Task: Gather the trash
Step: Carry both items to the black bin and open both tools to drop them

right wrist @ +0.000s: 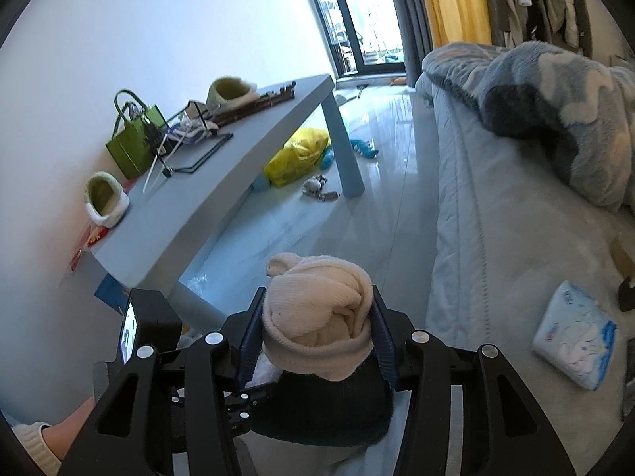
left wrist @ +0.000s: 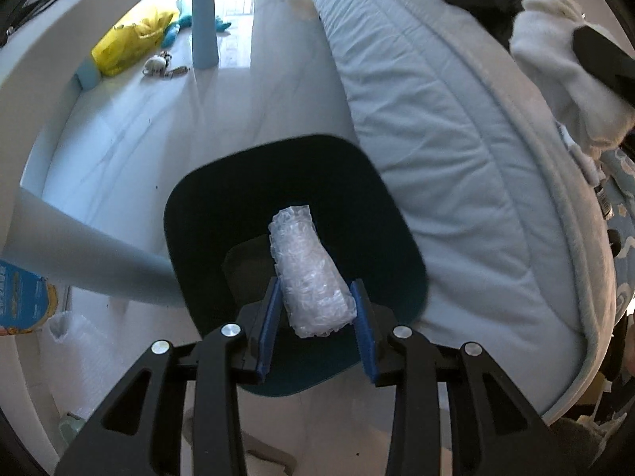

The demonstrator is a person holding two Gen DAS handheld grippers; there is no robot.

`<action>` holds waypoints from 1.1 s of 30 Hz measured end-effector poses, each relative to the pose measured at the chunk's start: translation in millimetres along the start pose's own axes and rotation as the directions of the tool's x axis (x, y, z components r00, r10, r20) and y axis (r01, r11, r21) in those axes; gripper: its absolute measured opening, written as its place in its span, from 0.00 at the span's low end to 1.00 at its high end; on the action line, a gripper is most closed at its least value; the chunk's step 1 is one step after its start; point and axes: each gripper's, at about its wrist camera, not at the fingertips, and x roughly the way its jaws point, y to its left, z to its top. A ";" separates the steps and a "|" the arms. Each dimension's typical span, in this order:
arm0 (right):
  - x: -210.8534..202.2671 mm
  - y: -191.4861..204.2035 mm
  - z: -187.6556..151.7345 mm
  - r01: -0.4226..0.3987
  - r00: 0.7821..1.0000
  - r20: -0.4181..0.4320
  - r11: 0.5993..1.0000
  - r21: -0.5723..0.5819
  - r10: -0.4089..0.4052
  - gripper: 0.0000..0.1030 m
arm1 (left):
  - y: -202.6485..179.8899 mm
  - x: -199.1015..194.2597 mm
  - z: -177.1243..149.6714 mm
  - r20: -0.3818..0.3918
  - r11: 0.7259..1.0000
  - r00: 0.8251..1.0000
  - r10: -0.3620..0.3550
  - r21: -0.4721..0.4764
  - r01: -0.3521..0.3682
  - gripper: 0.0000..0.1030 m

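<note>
**Q:** Crinkled clear plastic, a rolled wad of bubble wrap [left wrist: 311, 277], sits between the blue pads of the left gripper [left wrist: 315, 309]. Why there?

**A:** The pads pinch its near end from both sides, so the rest of the roll juts forward over the open mouth of the dark teal bin [left wrist: 293, 214]. Held directly above the opening, it would, on my reading, drop inside once the jaws part. The bin stands on the pale floor [left wrist: 166, 127], wedged between the grey table leg [left wrist: 91, 258] and the edge of the quilted bed [left wrist: 456, 166].

**Q:** And the right gripper [right wrist: 317, 337]?

**A:** Its ribbed fingers [right wrist: 383, 341] clamp a balled cream knit cloth [right wrist: 317, 317] at both flanks. It too hangs above the bin [right wrist: 317, 408], whose dark wall shows just beneath it, probably queued as the second item for disposal.

**Q:** What else looks like trash?

**A:** A yellow plastic bag [right wrist: 297, 156] lies under the grey table [right wrist: 222, 182], well apart from the bin, near a small blue toy [right wrist: 365, 147]. A tissue pack [right wrist: 573, 335] rests on the bed [right wrist: 496, 238]; whether it counts as rubbish cannot be told.
</note>
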 end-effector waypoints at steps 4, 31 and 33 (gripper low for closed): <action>14.7 5.8 -4.8 0.006 0.999 -0.033 1.000 -0.007 -0.006 0.48 | 6.2 0.8 -2.4 -0.012 1.000 1.000 -0.002 -0.006 0.002 0.43; 121.6 1.2 -48.5 0.052 0.959 -0.283 0.998 0.042 -0.037 0.48 | 28.2 -91.8 11.6 0.252 1.000 0.968 0.017 -0.013 -0.014 0.53; 125.3 1.4 -52.1 0.055 0.955 -0.294 0.998 0.041 -0.041 0.48 | 31.7 -94.7 11.7 0.258 1.000 0.966 0.013 -0.022 -0.007 0.53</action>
